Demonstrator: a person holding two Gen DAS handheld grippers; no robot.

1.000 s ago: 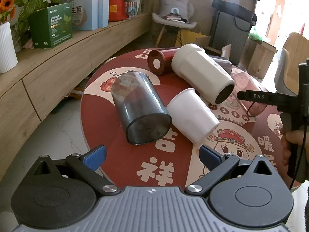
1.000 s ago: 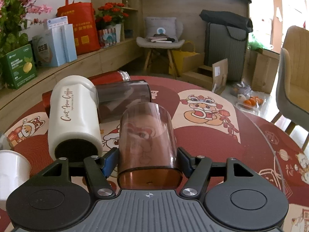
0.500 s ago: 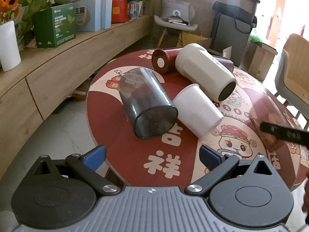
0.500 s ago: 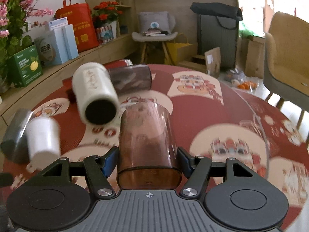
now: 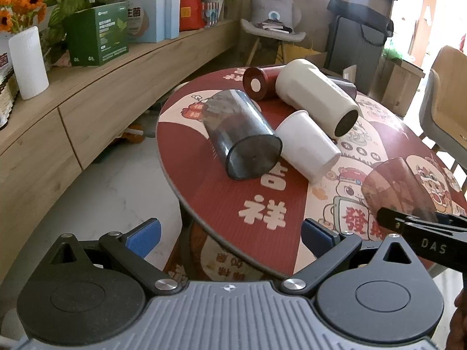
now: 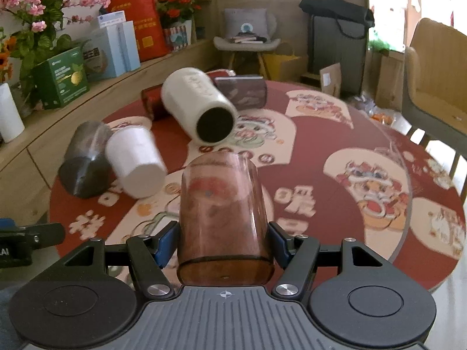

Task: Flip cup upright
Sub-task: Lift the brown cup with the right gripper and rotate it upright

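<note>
The right gripper (image 6: pixel 223 240) pinches the brown translucent cup (image 6: pixel 223 218) between its blue pads, one on each side of the cup near its closed base; the base faces the camera and the open mouth points away, so the cup lies tilted above the near edge of the round table (image 6: pixel 335 145), not resting on it. The left gripper (image 5: pixel 230 233) has its fingers spread wide and holds nothing, hovering off the table's near-left edge. Toward the left edge of the table, a dark grey cup (image 5: pixel 242 137) lies on its side touching a white cup (image 5: pixel 306 145), also on its side. Behind them lie a cream tumbler (image 5: pixel 316 96) and a red cup (image 5: pixel 258 83), toward the far edge.
</note>
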